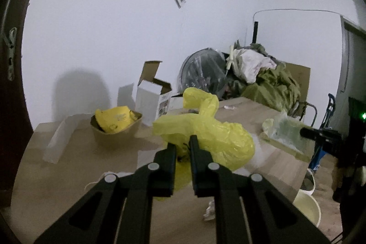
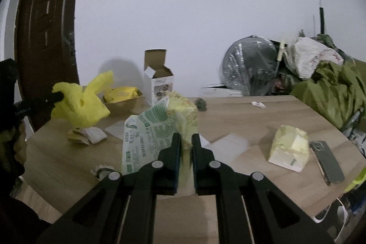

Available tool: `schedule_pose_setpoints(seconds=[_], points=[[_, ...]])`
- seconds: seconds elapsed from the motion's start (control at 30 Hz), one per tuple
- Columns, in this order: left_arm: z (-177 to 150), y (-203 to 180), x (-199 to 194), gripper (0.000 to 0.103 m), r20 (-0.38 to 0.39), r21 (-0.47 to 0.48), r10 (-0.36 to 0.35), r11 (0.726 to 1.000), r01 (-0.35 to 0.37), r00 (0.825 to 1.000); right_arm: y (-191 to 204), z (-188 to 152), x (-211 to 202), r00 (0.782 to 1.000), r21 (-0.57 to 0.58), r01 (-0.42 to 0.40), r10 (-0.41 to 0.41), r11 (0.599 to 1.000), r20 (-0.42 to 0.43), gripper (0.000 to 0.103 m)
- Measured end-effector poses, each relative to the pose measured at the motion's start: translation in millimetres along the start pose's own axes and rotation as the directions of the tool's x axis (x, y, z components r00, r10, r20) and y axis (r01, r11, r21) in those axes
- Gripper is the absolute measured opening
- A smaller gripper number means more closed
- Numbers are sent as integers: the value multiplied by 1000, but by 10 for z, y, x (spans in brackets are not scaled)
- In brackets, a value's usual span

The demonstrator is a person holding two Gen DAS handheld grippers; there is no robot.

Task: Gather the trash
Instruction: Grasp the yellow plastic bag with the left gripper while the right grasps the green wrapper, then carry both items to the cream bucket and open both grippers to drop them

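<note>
Gripping a crumpled yellow plastic bag [image 1: 205, 129], left gripper [image 1: 184, 143] clamped.

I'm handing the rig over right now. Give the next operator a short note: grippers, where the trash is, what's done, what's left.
Left gripper: shut on the yellow plastic bag, lifted above the table.
Right gripper: shut on the green-printed wrapper, also raised.
Still on the table: crumpled paper wad, tissue pack, small white scrap, bowl with a yellow packet.
The phone is not trash.
Done: two items gripped. Left: get the wrapper into the bag, then collect the rest.
</note>
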State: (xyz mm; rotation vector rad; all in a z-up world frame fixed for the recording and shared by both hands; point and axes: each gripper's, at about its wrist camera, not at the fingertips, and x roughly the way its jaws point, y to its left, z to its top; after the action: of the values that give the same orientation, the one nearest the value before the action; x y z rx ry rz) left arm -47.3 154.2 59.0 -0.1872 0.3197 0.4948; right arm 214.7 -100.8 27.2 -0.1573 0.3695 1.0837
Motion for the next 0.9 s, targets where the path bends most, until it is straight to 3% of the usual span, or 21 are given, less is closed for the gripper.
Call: schedule_pose_setpoints(seconds=[0.23,0.5,0.9], points=[[27,-367,94,10,6,47,-112,993,111,994,-220,-152,-315,997,40,78,-78,996,2,9],[-65,-872,314,10,-45,91,-249,963,252,967,-538,-389,-649,985,96,174,-173,980,-19,9],[-265,-1746,511,10,-148,180,-455,861,476,878,-1006,-905,-1084,945,196,327,-315,924,-90,9]])
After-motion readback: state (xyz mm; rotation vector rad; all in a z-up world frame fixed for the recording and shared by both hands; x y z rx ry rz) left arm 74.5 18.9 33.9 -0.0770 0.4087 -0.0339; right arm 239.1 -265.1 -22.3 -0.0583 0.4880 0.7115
